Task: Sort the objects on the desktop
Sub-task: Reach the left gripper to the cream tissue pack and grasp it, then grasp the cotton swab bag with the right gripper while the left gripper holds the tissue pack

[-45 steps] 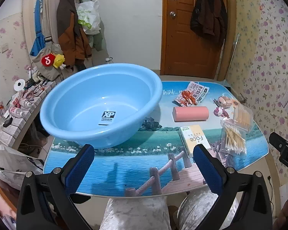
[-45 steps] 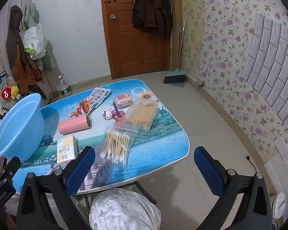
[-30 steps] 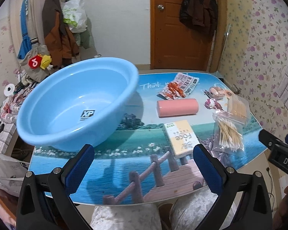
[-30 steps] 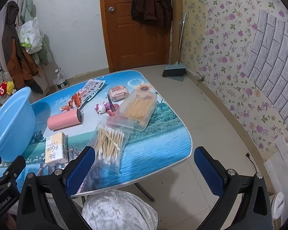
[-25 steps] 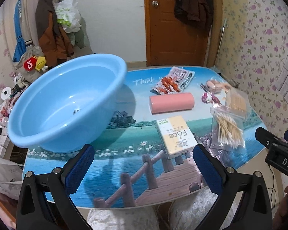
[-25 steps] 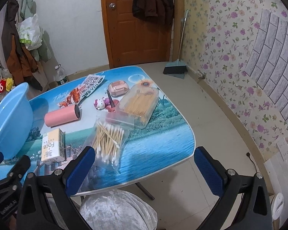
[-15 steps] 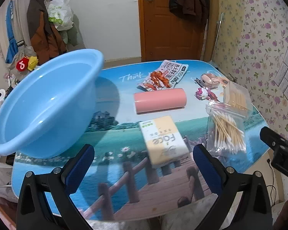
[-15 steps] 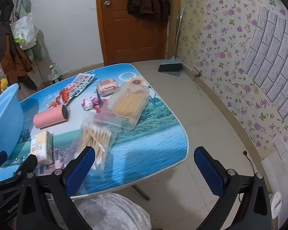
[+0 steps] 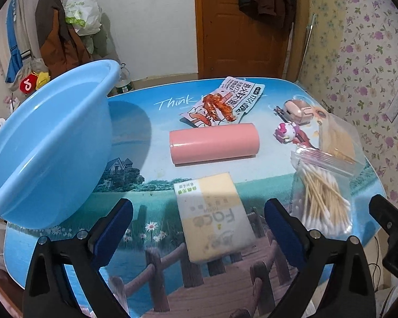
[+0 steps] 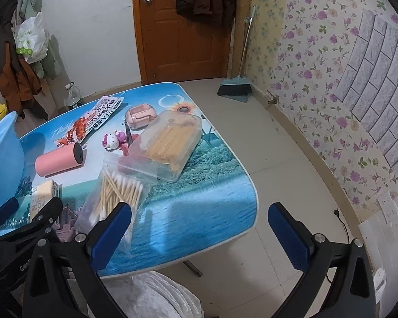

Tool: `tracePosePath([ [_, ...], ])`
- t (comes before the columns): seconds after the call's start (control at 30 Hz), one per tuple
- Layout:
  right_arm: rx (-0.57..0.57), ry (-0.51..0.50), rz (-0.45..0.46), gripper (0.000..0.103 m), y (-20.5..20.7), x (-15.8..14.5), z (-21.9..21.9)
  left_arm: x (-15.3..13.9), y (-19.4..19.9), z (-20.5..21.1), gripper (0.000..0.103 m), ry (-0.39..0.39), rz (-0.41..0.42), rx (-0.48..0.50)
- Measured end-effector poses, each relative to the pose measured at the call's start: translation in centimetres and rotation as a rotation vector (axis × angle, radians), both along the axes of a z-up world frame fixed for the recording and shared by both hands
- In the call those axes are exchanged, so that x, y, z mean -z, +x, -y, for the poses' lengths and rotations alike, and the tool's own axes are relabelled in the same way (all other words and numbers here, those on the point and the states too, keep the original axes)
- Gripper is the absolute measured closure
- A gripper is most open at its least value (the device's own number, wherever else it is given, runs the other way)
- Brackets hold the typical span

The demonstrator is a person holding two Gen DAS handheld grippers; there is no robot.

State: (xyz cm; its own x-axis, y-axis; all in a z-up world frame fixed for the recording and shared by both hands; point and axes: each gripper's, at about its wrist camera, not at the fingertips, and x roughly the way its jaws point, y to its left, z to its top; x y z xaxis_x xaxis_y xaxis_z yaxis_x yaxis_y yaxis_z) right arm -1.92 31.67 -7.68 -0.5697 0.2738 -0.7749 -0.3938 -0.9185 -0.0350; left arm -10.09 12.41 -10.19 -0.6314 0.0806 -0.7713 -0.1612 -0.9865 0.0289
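Left wrist view: the left gripper (image 9: 199,224), jaws wide but closing, straddles the yellow-and-white tissue pack (image 9: 213,220) on the picture-printed desk (image 9: 151,122) without touching it.

Right wrist view: the right gripper (image 10: 200,229) hangs wide open and empty beside the clear bag of cotton swabs (image 10: 116,190).

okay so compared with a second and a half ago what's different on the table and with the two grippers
The left gripper has moved right and down, from facing the basin to hovering over the tissue pack, which now lies between its fingers; they are closing slightly but not touching it. The right gripper has dipped a little, open and empty. Nothing was grasped or released; the items on the table lie as before.
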Motion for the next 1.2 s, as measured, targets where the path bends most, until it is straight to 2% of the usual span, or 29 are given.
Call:
tracePosePath([
  [0.17,-0.007,-0.004,0.002,0.0,-0.3,0.3,0.2,0.9,-0.5,0.2,0.026,-0.003,0.027,0.0],
  [0.2,-0.007,-0.008,0.005,0.0,-0.4,0.4,0.2,1.0,-0.4,0.2,0.026,0.005,0.028,0.003],
  [0.27,-0.005,-0.011,0.009,0.0,-0.4,0.6,0.2,0.9,-0.3,0.2,0.039,0.017,0.02,0.009],
  [0.37,-0.003,-0.011,0.011,0.0,-0.3,0.7,0.2,0.7,-0.2,0.0,0.054,0.01,0.007,0.028],
  [0.57,-0.015,-0.008,0.009,0.0,-0.4,0.6,0.6,0.6,0.0,0.5,0.058,0.018,0.005,0.029],
  [1.2,-0.054,-0.039,0.01,0.0,-2.0,1.6,3.8,-1.9,1.5,2.5,0.058,0.039,-0.077,0.06],
])
